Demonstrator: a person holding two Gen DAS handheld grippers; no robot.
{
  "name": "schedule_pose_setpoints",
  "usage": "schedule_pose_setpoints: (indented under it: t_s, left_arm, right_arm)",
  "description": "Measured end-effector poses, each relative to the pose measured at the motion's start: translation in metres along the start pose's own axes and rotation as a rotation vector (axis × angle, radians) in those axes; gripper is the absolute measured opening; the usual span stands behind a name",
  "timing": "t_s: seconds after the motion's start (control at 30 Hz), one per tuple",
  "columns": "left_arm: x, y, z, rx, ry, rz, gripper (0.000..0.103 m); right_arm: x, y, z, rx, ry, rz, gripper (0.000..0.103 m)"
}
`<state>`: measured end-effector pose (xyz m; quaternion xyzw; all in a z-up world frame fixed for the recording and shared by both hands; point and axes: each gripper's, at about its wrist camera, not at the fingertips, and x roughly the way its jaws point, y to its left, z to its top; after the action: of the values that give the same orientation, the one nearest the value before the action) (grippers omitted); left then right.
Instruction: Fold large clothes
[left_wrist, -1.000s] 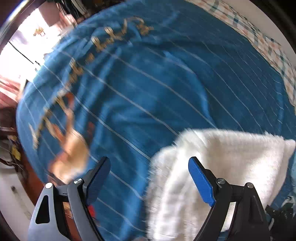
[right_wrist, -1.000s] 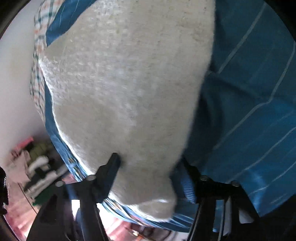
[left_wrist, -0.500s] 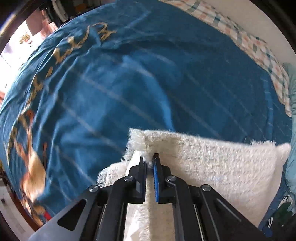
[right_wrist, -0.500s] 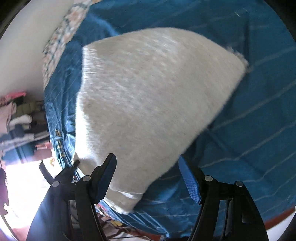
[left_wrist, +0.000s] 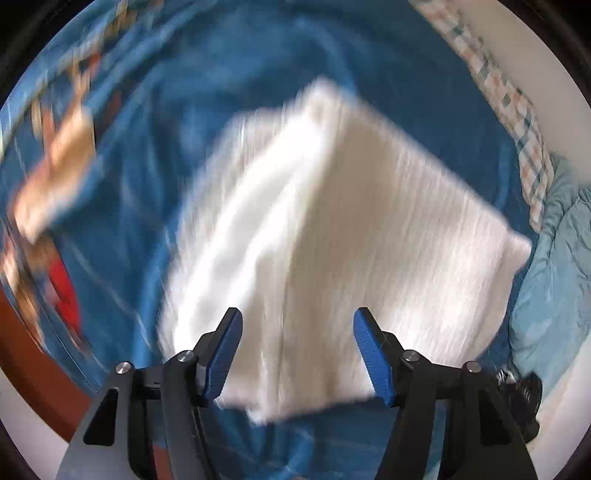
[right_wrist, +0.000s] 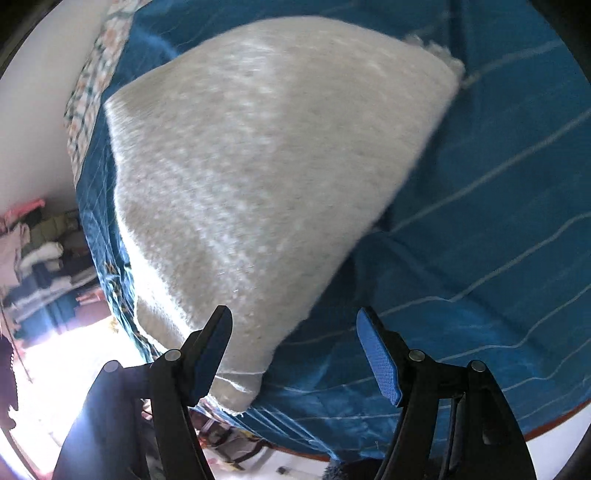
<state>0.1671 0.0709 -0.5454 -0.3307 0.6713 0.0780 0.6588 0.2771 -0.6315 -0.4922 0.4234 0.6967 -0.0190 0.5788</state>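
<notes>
a folded white fuzzy sweater (left_wrist: 332, 236) lay on the blue striped bedspread (right_wrist: 480, 221); left hand-held gripper (left_wrist: 297, 347) and right hand-held gripper (right_wrist: 293, 347) hovered open, empty.

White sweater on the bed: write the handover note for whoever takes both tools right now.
Left tool: open, holding nothing, above the near edge of the white fluffy sweater; this view is motion-blurred.
Right tool: open, holding nothing, over the sweater's near corner.
The sweater lies folded into a compact stack on the blue striped bedspread, near the bed's edge.
Done: the sweater looks folded and neither tool grips it.
Left: check that the edges line up, tidy any stray fringe at the far corner, then move on to the next garment, if any.
</notes>
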Motion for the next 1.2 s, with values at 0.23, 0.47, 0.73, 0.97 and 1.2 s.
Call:
schedule_pose_setpoints:
  t_s: [0.23,0.47,0.73,0.97,1.2]
  left_arm:
    - [0.036,-0.029,-0.027,0.086,-0.069,0.165,0.004]
    - [-0.019,-0.025,-0.014,0.152,-0.194,0.147,0.003]
    - [0.016,-0.017,-0.004,0.146,-0.080,0.174,0.009]
    - [-0.041,-0.024,-0.012,0.103,-0.154,0.175,0.015]
    - [-0.072,-0.086,0.004,0.183,-0.308,0.176,0.098]
  right_arm:
    - [0.013,-0.004,0.000,-0.011,0.021,0.007,0.072]
    - [-0.002,0.017,-0.007,-0.089,-0.032,-0.028,0.072]
    - [0.021,0.066,-0.002,-0.297,-0.035,-0.072,0.071]
    - [0.050,0.078,0.035,-0.250,0.079,-0.216,0.062]
    - [0.006,0.152,0.059,-0.404,-0.086,-0.076,0.062]
